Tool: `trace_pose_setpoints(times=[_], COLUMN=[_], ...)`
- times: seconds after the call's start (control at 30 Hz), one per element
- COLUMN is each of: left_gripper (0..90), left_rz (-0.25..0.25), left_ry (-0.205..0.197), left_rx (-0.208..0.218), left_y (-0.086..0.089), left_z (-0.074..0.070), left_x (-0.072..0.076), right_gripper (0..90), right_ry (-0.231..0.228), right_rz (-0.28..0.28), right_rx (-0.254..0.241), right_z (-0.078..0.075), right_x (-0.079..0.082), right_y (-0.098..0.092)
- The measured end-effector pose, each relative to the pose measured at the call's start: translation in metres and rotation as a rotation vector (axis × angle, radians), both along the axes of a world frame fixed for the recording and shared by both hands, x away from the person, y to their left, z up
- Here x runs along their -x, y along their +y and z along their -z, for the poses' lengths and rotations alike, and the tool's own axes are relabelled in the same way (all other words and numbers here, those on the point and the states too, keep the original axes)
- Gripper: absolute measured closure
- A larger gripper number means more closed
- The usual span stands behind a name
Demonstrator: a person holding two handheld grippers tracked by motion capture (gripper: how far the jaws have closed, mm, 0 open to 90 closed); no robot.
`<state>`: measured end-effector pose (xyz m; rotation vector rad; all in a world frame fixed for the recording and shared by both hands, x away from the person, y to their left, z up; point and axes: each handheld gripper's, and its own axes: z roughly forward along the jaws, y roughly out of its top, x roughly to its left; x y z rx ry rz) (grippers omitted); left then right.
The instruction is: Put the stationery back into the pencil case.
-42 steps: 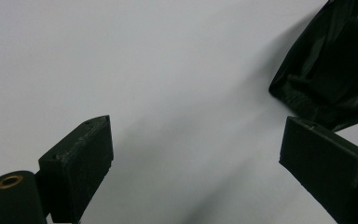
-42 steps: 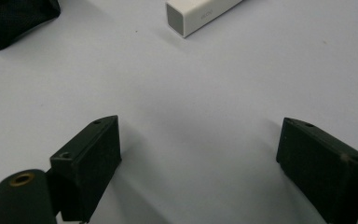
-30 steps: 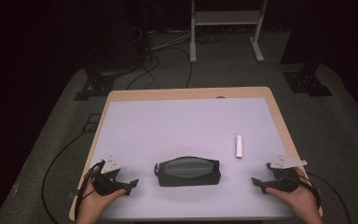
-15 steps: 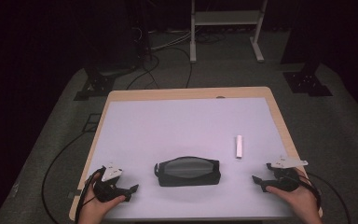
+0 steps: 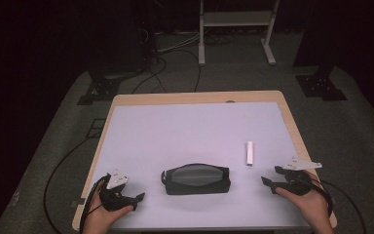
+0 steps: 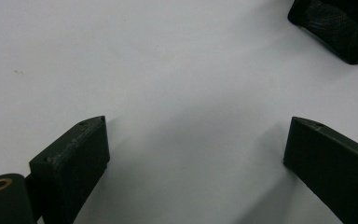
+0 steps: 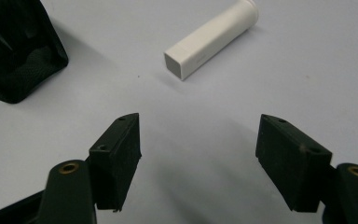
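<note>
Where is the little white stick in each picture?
High view: the white stick lies on the table, right of the black pouch.
Left gripper view: not in it; the pouch corner sits top right.
Right gripper view: top middle, pouch top left.
Shared landmark: the black pouch.

Background stuff around my table

I can see the wood-edged table (image 5: 289,122), a white metal stand (image 5: 236,22) behind it, and black cables (image 5: 160,63) snaking across grey carpet (image 5: 53,141) (pretty dark back there).
</note>
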<state>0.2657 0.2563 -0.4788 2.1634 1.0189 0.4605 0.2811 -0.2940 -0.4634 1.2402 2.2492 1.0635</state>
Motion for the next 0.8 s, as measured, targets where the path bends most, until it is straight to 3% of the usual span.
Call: trace_pose_setpoints(times=[0.8], left_gripper=[5.8], left_rz=[0.000], left_ry=[0.000], left_rx=[0.002], left_y=[0.000], left_z=[0.000], left_x=[0.000], right_gripper=[27.2], right_ry=[-0.037], right_rz=[0.037], right_rx=[-0.031], right_z=[-0.012], right_x=[-0.031], right_y=[0.022])
